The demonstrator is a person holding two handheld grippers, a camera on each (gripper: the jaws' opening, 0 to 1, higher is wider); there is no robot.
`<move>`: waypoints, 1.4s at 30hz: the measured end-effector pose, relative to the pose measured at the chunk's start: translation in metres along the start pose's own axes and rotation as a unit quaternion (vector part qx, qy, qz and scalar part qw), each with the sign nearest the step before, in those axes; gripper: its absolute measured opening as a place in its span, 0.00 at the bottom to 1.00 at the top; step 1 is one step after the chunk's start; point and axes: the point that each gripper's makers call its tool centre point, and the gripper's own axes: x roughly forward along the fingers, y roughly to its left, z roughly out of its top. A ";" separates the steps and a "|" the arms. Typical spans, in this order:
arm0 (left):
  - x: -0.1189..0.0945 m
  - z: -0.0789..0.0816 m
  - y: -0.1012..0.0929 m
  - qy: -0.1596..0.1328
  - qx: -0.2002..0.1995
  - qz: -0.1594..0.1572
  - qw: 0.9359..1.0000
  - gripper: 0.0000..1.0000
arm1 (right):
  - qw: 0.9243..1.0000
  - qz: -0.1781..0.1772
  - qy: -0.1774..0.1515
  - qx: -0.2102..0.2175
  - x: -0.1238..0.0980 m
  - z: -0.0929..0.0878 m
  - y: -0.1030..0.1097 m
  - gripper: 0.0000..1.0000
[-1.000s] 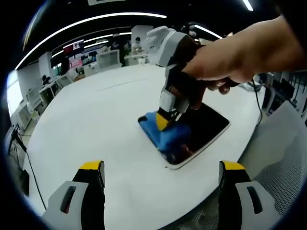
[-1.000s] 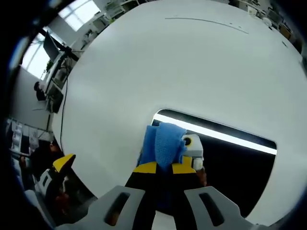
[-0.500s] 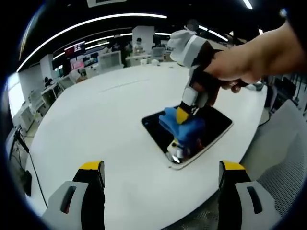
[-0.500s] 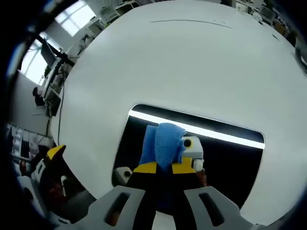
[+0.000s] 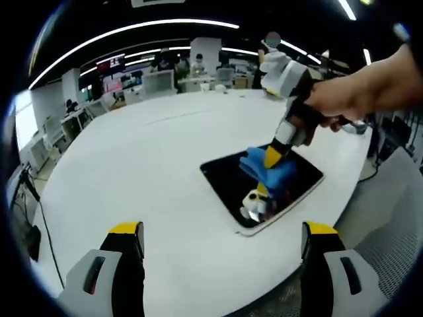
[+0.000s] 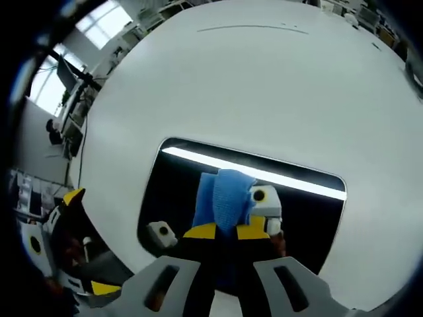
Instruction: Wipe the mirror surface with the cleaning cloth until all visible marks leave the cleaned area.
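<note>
A round white table stood in an open-plan office, with desks and monitors behind it, long ceiling light strips overhead, a bright window and a dark cable hanging off the table's edge.

Round white table, bare on the near, far and left sides of the mirror, open for passage; right gripper with blue cloth standing on the mirror's middle; left gripper held well apart over the near table edge.
</note>
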 end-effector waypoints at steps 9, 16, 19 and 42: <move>0.001 -0.003 0.000 0.008 0.006 0.002 1.000 0.99 | 1.000 0.000 0.007 0.005 -0.005 -0.003 -0.018 0.02; 0.001 0.000 -0.003 0.005 0.013 -0.005 1.000 0.99 | 1.000 -0.002 0.004 0.006 -0.011 -0.008 -0.033 0.02; 0.001 -0.001 -0.003 0.007 0.017 -0.005 1.000 0.99 | 1.000 -0.006 0.000 0.002 -0.012 -0.010 -0.039 0.02; 0.000 0.001 -0.004 -0.002 0.006 -0.010 1.000 0.99 | 0.999 -0.009 0.005 0.047 -0.022 -0.020 -0.076 0.02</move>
